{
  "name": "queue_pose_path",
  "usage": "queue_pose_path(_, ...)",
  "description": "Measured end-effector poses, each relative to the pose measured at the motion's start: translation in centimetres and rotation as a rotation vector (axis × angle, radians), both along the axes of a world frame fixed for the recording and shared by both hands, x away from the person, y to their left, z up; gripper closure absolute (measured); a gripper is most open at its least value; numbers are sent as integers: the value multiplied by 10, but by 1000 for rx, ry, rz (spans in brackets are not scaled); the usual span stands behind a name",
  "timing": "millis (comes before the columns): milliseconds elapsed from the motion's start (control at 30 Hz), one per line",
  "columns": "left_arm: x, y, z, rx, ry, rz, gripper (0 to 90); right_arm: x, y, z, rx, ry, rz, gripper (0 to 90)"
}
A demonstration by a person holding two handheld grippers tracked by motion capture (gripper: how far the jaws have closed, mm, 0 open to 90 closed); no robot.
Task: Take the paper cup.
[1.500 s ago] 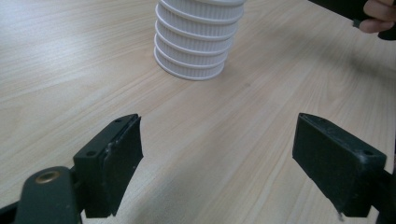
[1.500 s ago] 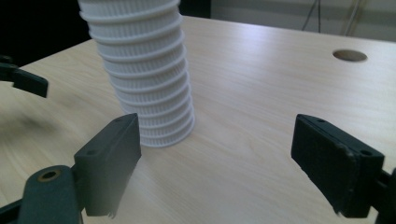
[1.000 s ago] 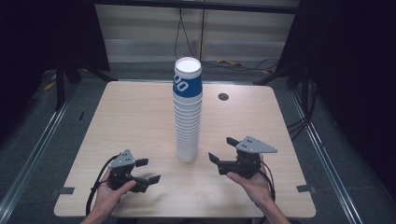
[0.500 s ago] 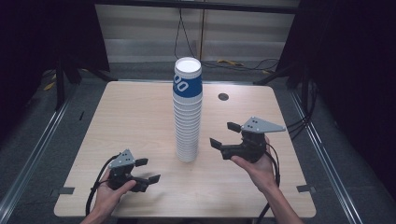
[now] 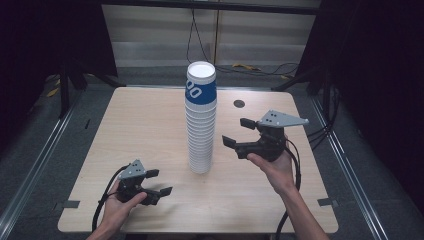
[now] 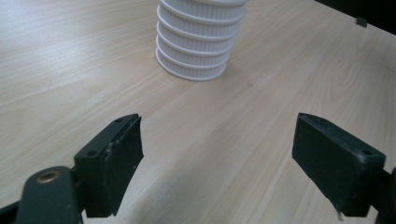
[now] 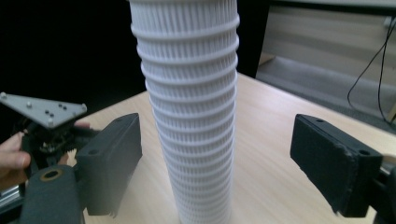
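Observation:
A tall stack of white ribbed paper cups (image 5: 201,135), its top cup banded blue, stands upright mid-table. In the high view my right gripper (image 5: 238,132) hovers to the stack's right at about mid-height, pointing at it without touching. Its jaws are open and have just been closing a little, with nothing between the pads. The right gripper view looks along the right gripper (image 7: 215,135) at the stack (image 7: 187,93) just ahead. My left gripper (image 5: 159,182) rests low near the front left, open and empty. The left gripper view has the left gripper (image 6: 217,130) wide apart, the stack's base (image 6: 196,42) beyond.
The light wooden table (image 5: 140,130) has a small dark round mark (image 5: 239,103) at its back right. Cables lie on the floor behind the table. The left gripper's grey plate (image 7: 44,109) and hand appear at the far left of the right gripper view.
My right gripper has risen from near the tabletop to about the stack's mid-height, staying on its right. The left gripper and the stack have not moved.

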State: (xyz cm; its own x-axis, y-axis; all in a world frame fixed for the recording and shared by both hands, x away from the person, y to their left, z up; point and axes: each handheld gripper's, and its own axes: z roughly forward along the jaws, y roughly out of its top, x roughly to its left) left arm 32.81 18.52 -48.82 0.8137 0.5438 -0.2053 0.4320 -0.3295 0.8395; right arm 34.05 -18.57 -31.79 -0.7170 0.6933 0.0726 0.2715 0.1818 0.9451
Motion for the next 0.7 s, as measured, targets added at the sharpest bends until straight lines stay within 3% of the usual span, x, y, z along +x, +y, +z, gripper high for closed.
queue_pose_path(33, 0, 0, 0, 1, -3, 0, 161, 1, 1, 6, 30, -16, 9, 180)
queue_pose_path(200, 1, -1, 0, 0, 0, 6, 161, 5, 12, 21, 34, -38, 35, 180)
queue_pose_path(467, 0, 0, 0, -1, 2, -6, 161, 19, 23, 37, 27, -8, 77, 166)
queue_pose_path(700, 1, 0, -1, -12, 20, -2, 161, 28, 29, 52, 20, -14, 97, 175)
